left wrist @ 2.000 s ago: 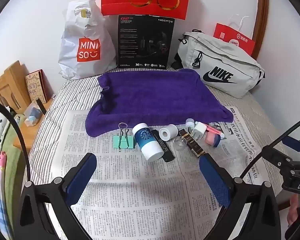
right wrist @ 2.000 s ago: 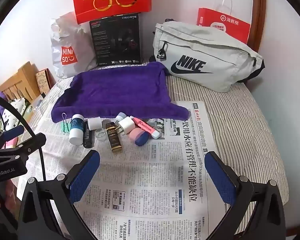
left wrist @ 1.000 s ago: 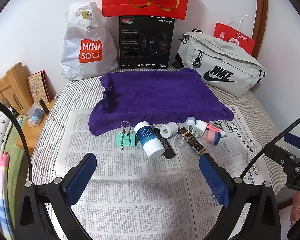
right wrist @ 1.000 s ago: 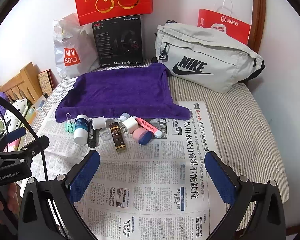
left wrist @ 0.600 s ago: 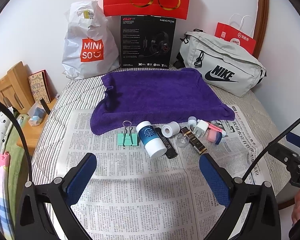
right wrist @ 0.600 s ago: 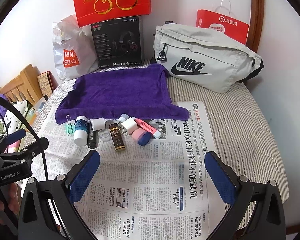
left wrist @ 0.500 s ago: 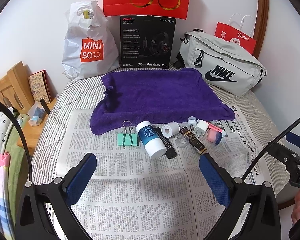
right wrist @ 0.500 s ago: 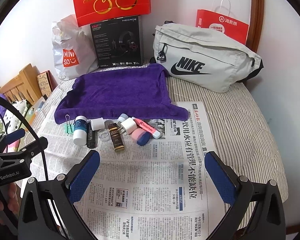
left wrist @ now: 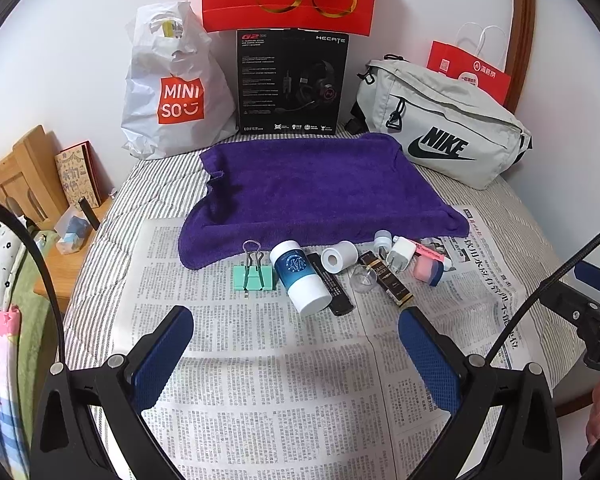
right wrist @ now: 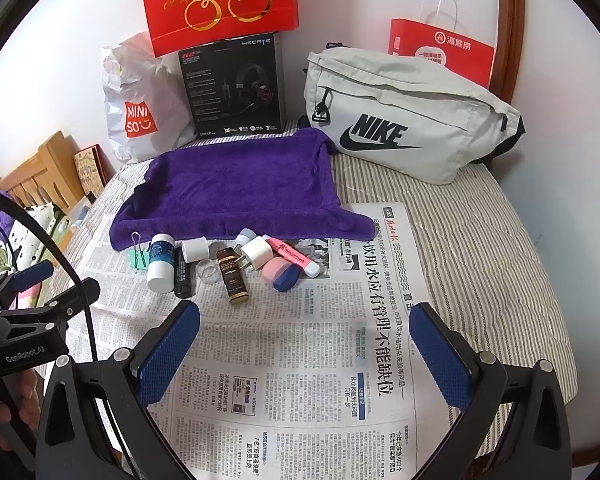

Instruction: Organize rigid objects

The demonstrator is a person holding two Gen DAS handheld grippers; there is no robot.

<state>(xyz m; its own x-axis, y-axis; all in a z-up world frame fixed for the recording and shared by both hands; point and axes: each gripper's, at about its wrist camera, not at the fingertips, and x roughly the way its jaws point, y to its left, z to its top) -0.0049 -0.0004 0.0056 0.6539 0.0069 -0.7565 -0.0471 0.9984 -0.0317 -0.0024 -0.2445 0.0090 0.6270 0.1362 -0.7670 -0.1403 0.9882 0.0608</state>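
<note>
Left wrist view: the left tool (left wrist: 294, 344) gapes wide and empty at lower centre; mid-frame, a mint-green metal binder clip (left wrist: 254, 276) and blue-and-white cylindrical bottle (left wrist: 299, 276) lie on newspaper (left wrist: 260, 380).

Right wrist view: the right tool (right wrist: 304, 344) is spread wide and empty; a dark amber glass vial (right wrist: 232, 276) lies centre, below a purple towel (right wrist: 236, 184).

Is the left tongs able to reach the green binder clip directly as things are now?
Probably yes. The left tongs are open and empty, and only bare newspaper lies between them and the green binder clip. The blue-and-white bottle lies close beside the clip.
</note>
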